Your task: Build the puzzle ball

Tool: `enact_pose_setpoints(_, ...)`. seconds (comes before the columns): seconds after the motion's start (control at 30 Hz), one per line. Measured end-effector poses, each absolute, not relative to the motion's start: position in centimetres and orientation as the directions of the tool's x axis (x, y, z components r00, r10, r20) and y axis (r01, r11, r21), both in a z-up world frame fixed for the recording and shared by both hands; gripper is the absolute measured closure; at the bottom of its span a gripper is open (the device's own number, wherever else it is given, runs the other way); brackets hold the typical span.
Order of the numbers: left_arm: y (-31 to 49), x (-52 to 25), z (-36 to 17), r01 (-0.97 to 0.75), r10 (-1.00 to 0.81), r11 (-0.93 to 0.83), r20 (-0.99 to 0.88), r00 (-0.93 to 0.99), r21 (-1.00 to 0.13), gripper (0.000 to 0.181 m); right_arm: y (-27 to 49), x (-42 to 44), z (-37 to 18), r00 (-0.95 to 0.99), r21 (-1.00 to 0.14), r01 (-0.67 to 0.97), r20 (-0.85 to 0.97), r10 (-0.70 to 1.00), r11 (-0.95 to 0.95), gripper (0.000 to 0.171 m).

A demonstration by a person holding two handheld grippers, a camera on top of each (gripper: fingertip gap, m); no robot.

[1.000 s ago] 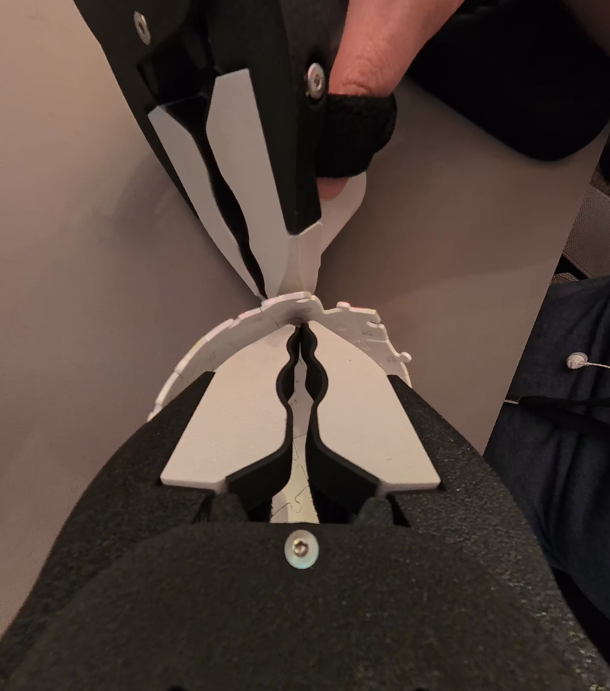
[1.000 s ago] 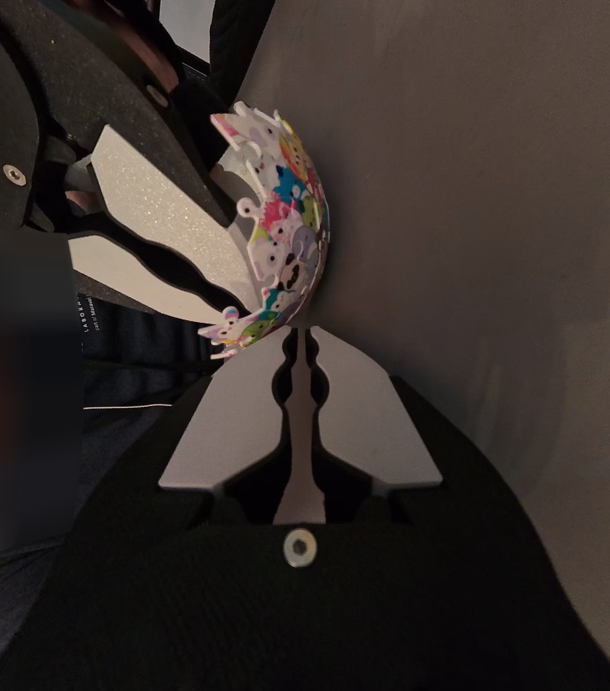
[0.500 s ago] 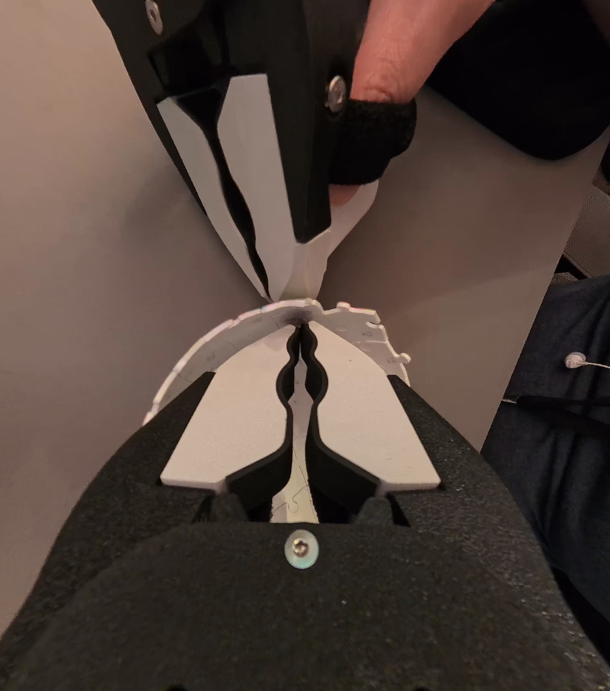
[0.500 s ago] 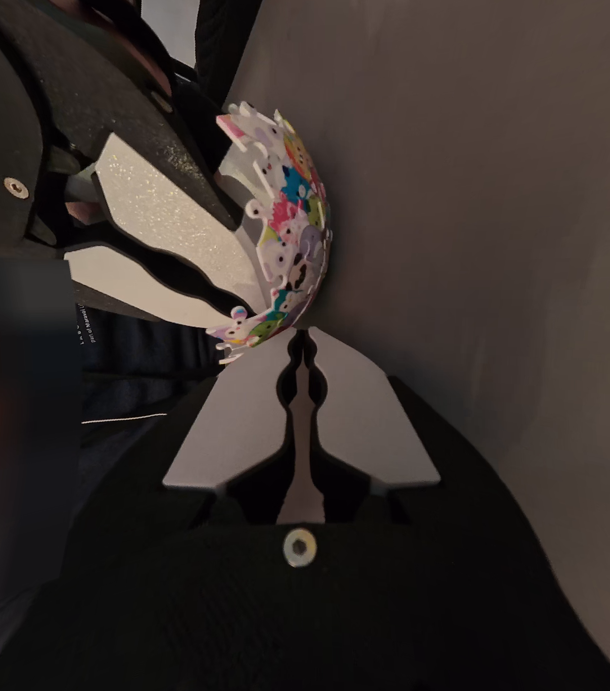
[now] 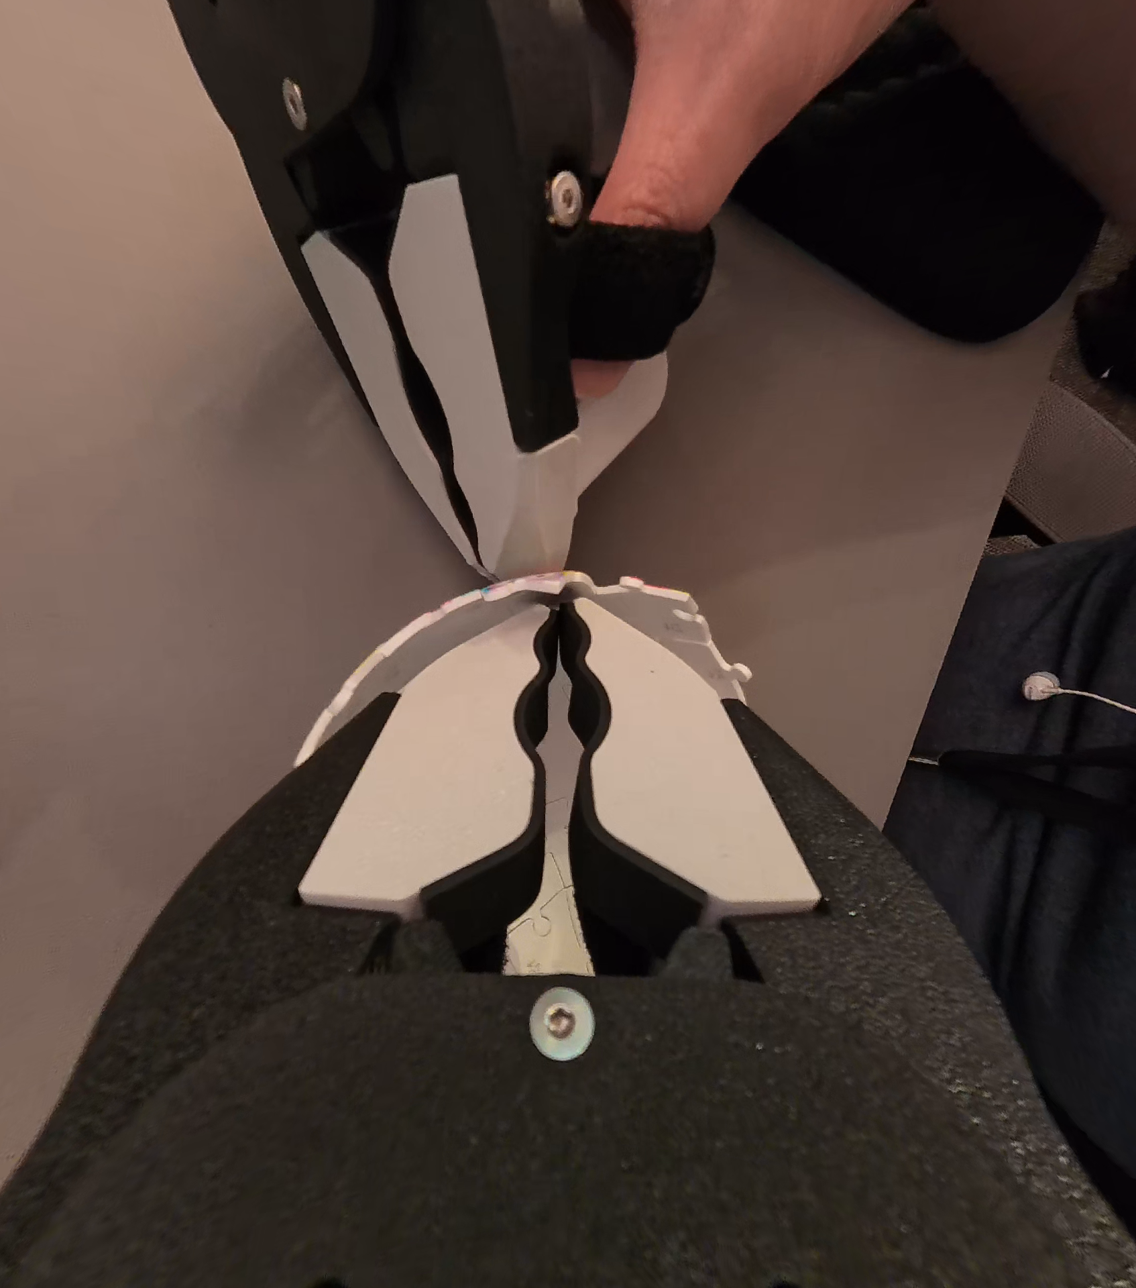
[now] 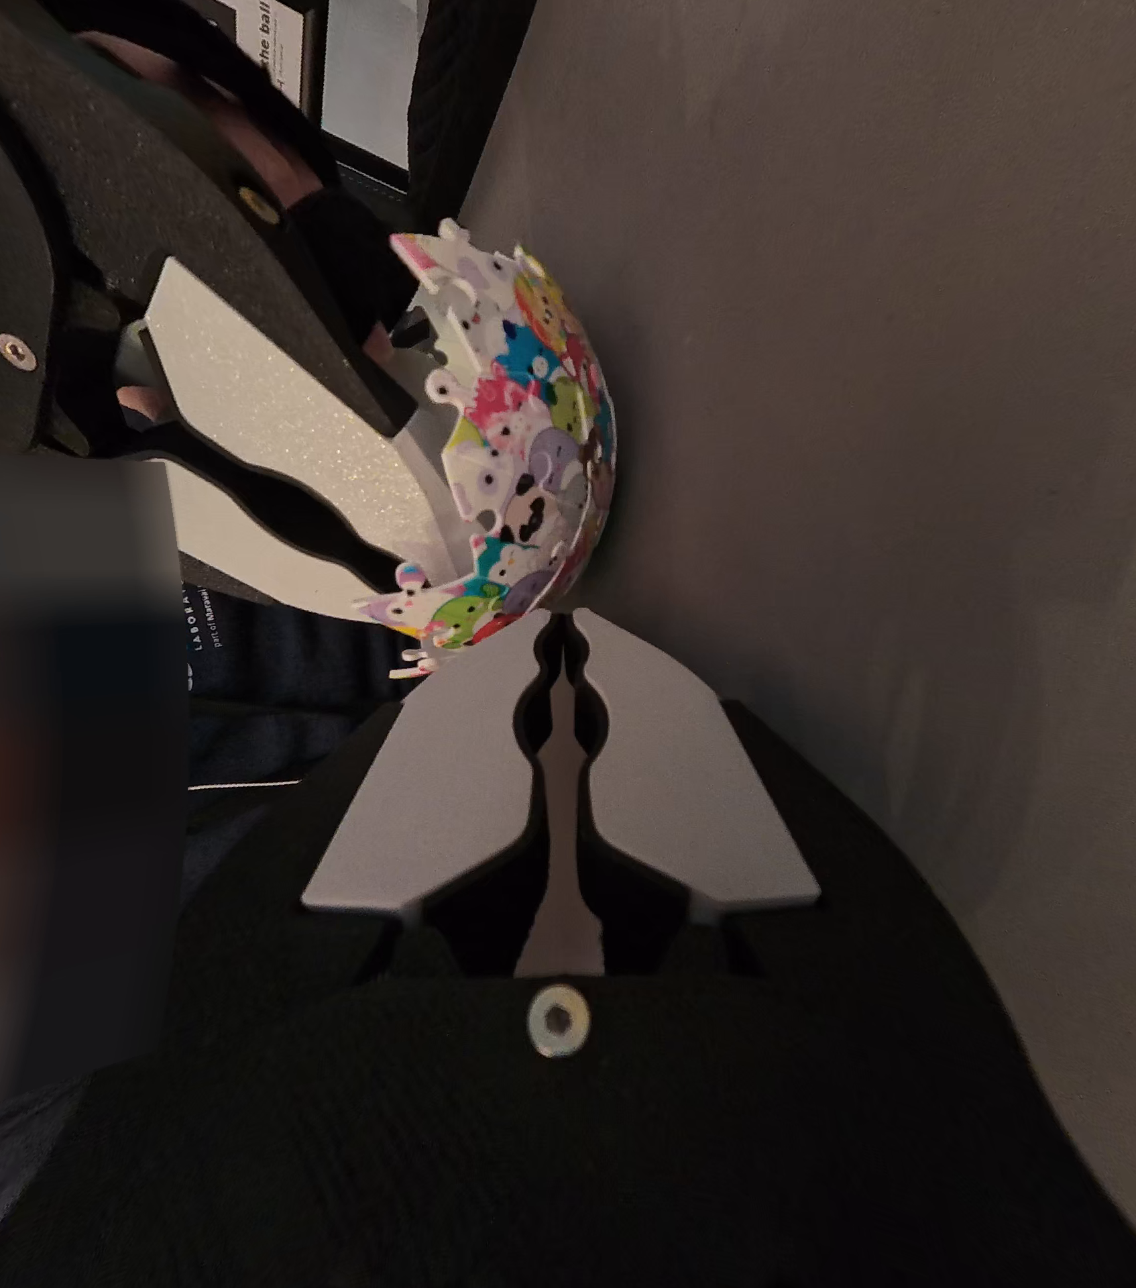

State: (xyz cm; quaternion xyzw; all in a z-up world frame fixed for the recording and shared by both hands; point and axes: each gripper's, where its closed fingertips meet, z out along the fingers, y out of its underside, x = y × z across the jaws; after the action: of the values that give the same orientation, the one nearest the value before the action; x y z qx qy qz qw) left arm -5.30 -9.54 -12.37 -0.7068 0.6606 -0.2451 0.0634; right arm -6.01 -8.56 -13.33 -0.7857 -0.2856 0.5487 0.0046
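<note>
Plainly, two tongs meet over one surface (image 5: 98,488), a grey one, and between them is one part-built puzzle ball (image 6: 537,446).

It is a curved shell, not a whole sphere. Its outer face carries bright cartoon animals in pink, green, blue, purple and yellow; its inner face is plain white, with piece seams showing. The free rim is jagged with knobs and notches.

From the left wrist view, the left tongs (image 5: 559,608) are drawn narrow, tips nearly together, pinching the shell's rim; the white inner face (image 5: 412,648) arcs out to both sides of the tips and shows again through the gap between the fingers. The right tongs (image 5: 520,564) come down from above in this view, tips also pressed close, meeting the shell's edge right at the left tongs' tips. A hand (image 5: 704,125) in a black fingerless glove grips that tool, one fingertip resting on a white finger.

From the right wrist view, the right tongs (image 6: 562,613) are narrow too, tips touching the shell's lower outer edge; whether they clamp a piece I cannot tell. The left tongs (image 6: 412,571) reach in from the left, into the shell's hollow side. The shell stands on edge, its convex side facing the surface (image 6: 899,418).
</note>
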Motion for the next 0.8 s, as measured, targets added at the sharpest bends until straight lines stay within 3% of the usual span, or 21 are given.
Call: enact_pose_setpoints(0.8,-10.06,-5.20,-12.94,-0.910,-0.956,-0.131,0.292,0.012,-0.393,0.181,-8.32,-5.77,-12.98,0.288,-0.251,0.376,-0.883,0.370,-0.892,0.171)
